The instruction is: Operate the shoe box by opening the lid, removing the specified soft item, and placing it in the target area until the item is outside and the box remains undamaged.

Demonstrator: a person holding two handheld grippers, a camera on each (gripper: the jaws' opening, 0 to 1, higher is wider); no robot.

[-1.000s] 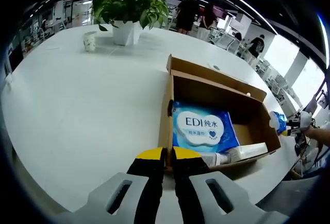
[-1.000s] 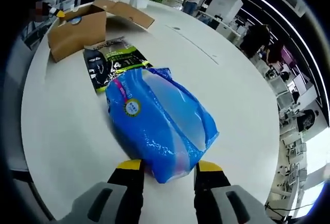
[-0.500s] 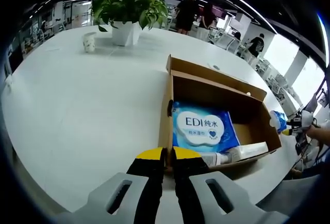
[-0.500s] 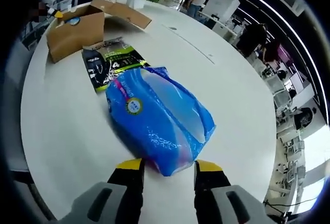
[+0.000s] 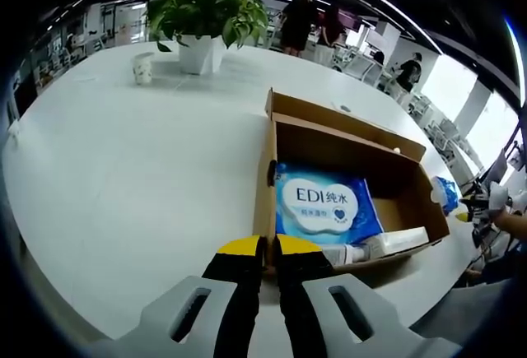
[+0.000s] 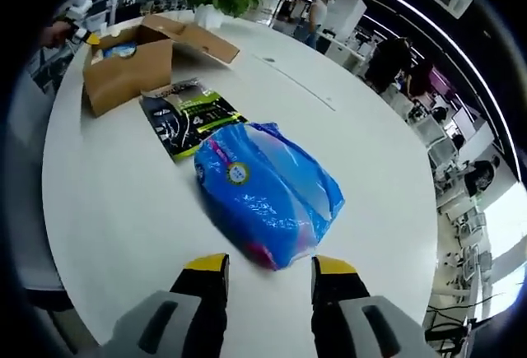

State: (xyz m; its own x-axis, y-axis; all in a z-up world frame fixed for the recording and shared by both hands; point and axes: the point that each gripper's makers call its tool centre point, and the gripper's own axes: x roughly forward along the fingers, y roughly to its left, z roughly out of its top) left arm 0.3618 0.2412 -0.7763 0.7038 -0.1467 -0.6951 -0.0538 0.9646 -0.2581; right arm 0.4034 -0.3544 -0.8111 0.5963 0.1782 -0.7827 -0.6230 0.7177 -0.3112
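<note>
The open cardboard shoe box (image 5: 329, 148) lies on the white table, its lid flap (image 5: 346, 115) folded back. Inside lie a blue-and-white wet-wipes pack (image 5: 323, 202) and a white tube (image 5: 385, 245). My left gripper (image 5: 269, 248) is shut on the box's near wall. My right gripper (image 6: 270, 265) is open just short of a soft blue plastic bag (image 6: 268, 193), which rests on the table clear of the jaws. Behind the bag are a green-and-black packet (image 6: 189, 115) and the shoe box (image 6: 132, 60).
A potted plant (image 5: 210, 12) and a paper cup (image 5: 143, 66) stand at the far side of the table (image 5: 123, 177). The table's edge curves close below the right gripper. People and desks are in the background.
The right gripper has drawn back from the blue bag, which now lies wholly ahead of the open jaws. The left gripper and the box have not moved.
</note>
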